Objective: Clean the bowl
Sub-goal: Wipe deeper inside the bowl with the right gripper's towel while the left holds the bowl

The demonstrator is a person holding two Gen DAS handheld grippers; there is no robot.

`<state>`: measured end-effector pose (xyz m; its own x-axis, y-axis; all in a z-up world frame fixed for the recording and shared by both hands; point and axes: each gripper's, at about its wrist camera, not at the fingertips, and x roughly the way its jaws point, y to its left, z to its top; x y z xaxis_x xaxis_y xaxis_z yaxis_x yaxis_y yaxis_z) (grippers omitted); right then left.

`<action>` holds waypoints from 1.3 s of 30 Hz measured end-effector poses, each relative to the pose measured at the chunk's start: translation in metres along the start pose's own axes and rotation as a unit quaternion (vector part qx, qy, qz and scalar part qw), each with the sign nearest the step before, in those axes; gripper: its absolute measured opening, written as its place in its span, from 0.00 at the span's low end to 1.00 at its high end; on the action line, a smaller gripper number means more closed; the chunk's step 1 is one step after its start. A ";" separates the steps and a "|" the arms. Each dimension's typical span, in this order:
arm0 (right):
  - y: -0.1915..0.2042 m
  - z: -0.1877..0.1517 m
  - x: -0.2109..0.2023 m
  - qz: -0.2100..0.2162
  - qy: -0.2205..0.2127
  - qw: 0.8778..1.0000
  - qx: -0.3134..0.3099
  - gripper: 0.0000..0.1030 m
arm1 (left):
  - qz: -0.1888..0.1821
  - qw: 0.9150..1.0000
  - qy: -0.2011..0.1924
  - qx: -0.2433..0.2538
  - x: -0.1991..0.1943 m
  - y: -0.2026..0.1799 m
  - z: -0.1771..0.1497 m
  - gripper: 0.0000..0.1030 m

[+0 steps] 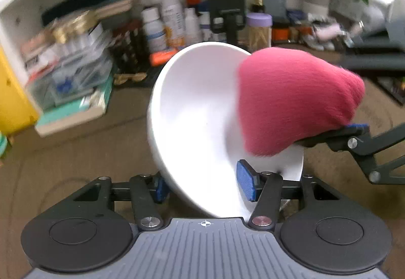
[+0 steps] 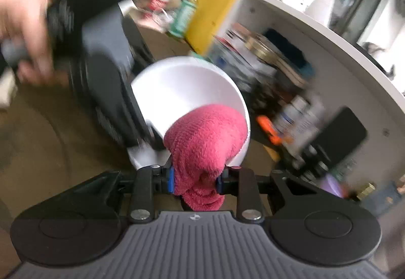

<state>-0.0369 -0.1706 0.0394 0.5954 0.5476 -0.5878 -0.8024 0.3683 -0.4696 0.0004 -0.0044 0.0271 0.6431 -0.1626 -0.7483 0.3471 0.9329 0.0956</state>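
We're mid-wipe: left gripper (image 1: pixel 206 184) pinches the white bowl (image 1: pixel 200 112) rim, tilted off the table; right gripper (image 2: pixel 195 181) clamps pink cloth (image 2: pixel 205 142) against the inner wall at 3 o'clock; inside looks clean, outside not yet wiped

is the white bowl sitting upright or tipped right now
Tipped. The left gripper holds the white bowl by its rim, opening turned sideways toward the pink cloth.

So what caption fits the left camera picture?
Left fingers hold a tilted white bowl while a pink cloth wipes inside.
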 end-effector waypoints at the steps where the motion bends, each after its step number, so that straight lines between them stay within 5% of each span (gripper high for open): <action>1: 0.004 -0.002 0.000 -0.005 0.001 1.000 -0.016 0.28 | 0.003 1.000 0.000 0.002 0.001 -0.003 0.000 0.57; 5: 0.025 -0.005 0.000 -0.029 -0.004 0.993 -0.113 0.39 | 0.026 0.999 0.003 0.023 0.004 -0.019 0.006 0.57; 7: 0.027 -0.007 -0.003 -0.023 -0.021 0.994 -0.105 0.61 | 0.032 0.999 0.004 0.024 0.004 -0.020 0.006 0.57; 10: 0.022 -0.014 -0.014 0.018 -0.062 0.996 -0.067 0.78 | 0.032 0.999 0.005 0.022 0.004 -0.018 0.007 0.58; 14: -0.007 -0.022 -0.021 0.095 -0.103 0.989 0.053 0.77 | 0.034 0.999 0.007 0.026 0.004 -0.018 0.008 0.58; 16: -0.034 -0.029 -0.013 0.150 -0.105 0.971 0.156 0.76 | 0.037 0.999 0.008 0.020 0.005 -0.016 0.009 0.57; 18: -0.041 -0.033 -0.004 0.173 -0.106 0.960 0.193 0.73 | 0.030 0.999 0.008 0.012 0.006 -0.011 0.010 0.58; 19: -0.050 -0.042 0.001 0.205 -0.114 0.943 0.235 0.71 | 0.028 1.000 0.009 0.011 0.006 -0.010 0.010 0.58; 24: -0.078 -0.071 0.009 0.225 -0.138 0.904 0.336 0.63 | 0.021 1.000 0.012 0.013 0.007 -0.008 0.010 0.60; 27: -0.086 -0.073 0.009 0.222 -0.152 0.894 0.359 0.60 | 0.026 0.999 0.012 0.022 0.008 -0.013 0.011 0.61; 29: -0.086 -0.068 0.010 0.216 -0.159 0.894 0.360 0.60 | 0.034 0.999 0.012 0.033 0.008 -0.019 0.012 0.61; 33: -0.069 -0.043 0.020 0.176 -0.137 0.920 0.323 0.61 | 0.046 0.998 0.013 0.048 0.009 -0.026 0.014 0.61; 37: -0.058 -0.038 0.027 0.132 -0.128 0.924 0.335 0.35 | 0.047 0.998 0.013 0.043 0.008 -0.021 0.013 0.61; 39: -0.050 -0.032 0.015 0.104 -0.142 0.933 0.313 0.32 | 0.046 0.998 0.013 0.039 0.008 -0.019 0.012 0.63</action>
<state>0.0137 -0.2054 0.0331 0.4613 0.8004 -0.3828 -0.8187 0.5503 0.1641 0.0068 -0.0275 0.0273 0.6568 -0.0677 -0.7510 0.3407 0.9151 0.2155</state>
